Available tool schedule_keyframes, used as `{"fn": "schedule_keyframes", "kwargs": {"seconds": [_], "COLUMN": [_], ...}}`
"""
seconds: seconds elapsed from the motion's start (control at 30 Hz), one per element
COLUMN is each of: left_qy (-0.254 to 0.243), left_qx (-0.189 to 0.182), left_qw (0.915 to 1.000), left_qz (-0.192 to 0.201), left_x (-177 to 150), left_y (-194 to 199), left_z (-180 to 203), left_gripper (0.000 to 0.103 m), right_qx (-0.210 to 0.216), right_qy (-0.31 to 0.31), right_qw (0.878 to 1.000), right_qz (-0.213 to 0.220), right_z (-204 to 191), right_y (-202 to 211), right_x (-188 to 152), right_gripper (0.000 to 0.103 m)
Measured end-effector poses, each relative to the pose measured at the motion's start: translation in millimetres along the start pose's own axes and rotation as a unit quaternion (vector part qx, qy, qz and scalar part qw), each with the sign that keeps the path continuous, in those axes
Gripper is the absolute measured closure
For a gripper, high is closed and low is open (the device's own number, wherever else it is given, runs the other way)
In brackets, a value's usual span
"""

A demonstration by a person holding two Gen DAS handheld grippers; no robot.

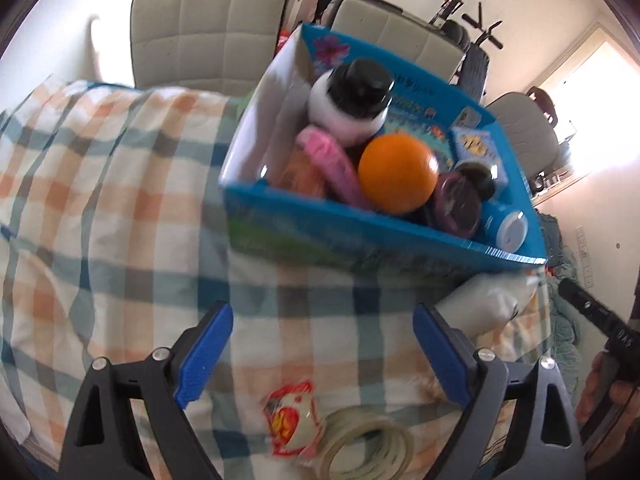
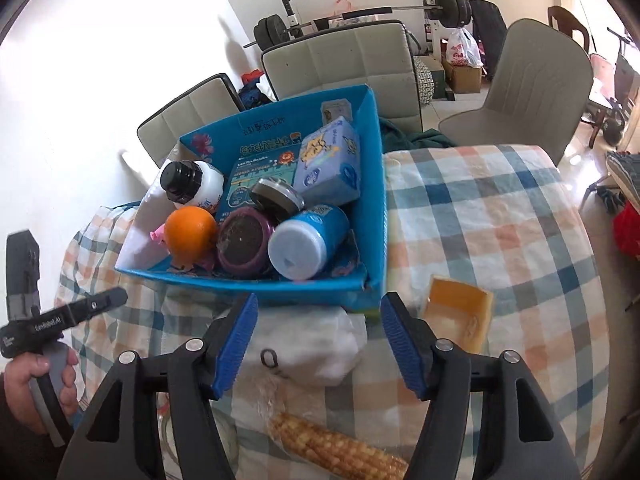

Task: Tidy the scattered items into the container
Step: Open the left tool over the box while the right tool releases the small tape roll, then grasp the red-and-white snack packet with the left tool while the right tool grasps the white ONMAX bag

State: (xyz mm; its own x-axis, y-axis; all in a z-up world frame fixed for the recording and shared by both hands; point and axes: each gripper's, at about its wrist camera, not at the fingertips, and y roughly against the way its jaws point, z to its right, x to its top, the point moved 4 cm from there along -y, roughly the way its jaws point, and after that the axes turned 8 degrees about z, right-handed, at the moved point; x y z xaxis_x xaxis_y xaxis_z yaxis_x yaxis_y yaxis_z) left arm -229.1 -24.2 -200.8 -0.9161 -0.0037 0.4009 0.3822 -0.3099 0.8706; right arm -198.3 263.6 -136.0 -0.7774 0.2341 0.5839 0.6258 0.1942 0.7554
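Observation:
A blue cardboard box (image 1: 360,240) (image 2: 256,286) stands on the checked cloth and holds an orange (image 1: 397,174) (image 2: 191,231), a white bottle with a black cap (image 1: 352,98) (image 2: 191,187), a tissue pack (image 2: 330,160), a blue can (image 2: 308,240) and several other items. My left gripper (image 1: 322,350) is open and empty above a red-and-white snack packet (image 1: 292,420) and a tape roll (image 1: 366,446). My right gripper (image 2: 318,344) is open and empty over a white packet (image 2: 308,340) (image 1: 486,306). A wrapped corn cob (image 2: 336,446) lies near it.
A yellow sponge-like block (image 2: 458,310) lies right of the box. Grey chairs (image 2: 340,60) (image 1: 208,32) stand behind the table. The other hand-held gripper (image 2: 60,320) shows at the left in the right wrist view. Gym equipment (image 2: 448,4) stands at the back.

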Motion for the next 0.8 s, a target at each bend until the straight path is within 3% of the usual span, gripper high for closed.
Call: {"fn": "schedule_keyframes", "kwargs": {"seconds": [0.1,0.23,0.3,0.37,0.53,0.67,0.8], "left_qy": [0.02,0.043,0.056,0.042,0.037,0.048,0.052], "left_qx": [0.011,0.019,0.026,0.044,0.043,0.036,0.031], "left_qw": [0.9983,0.9964,0.9957,0.9967,0.9974,0.9974,0.9976], "left_qz": [-0.053,-0.071,-0.069,-0.054,-0.043,-0.039,-0.033], "left_x": [-46.7,-77.8,-80.7,-79.3,-77.6,-79.1,-80.2], "left_y": [-21.1,-41.8,-47.4,-47.6,-41.8,-34.0,-23.4], "left_z": [-10.7,-15.9,-20.8,-21.2,-21.6,-24.1,-23.9], "left_gripper": [0.011,0.011,0.019,0.034,0.038,0.043,0.047], "right_qx": [0.004,0.011,0.016,0.013,-0.022,-0.045,-0.06], "right_qy": [-0.027,-0.058,-0.049,-0.029,0.009,0.009,-0.001], "right_qw": [1.0,0.998,0.998,0.999,0.999,0.999,0.998], "right_qz": [-0.013,-0.025,-0.02,-0.02,-0.022,0.002,0.008], "right_z": [8.7,8.6,-2.2,-14.4,-32.4,-34.1,-35.2], "right_y": [4.3,-3.1,-9.0,-20.0,-47.5,-63.4,-78.9], "right_x": [-24.8,-46.6,-52.7,-59.4,-75.2,-78.5,-77.6], "right_gripper": [0.034,0.034,0.034,0.032,0.031,0.015,0.006]}}
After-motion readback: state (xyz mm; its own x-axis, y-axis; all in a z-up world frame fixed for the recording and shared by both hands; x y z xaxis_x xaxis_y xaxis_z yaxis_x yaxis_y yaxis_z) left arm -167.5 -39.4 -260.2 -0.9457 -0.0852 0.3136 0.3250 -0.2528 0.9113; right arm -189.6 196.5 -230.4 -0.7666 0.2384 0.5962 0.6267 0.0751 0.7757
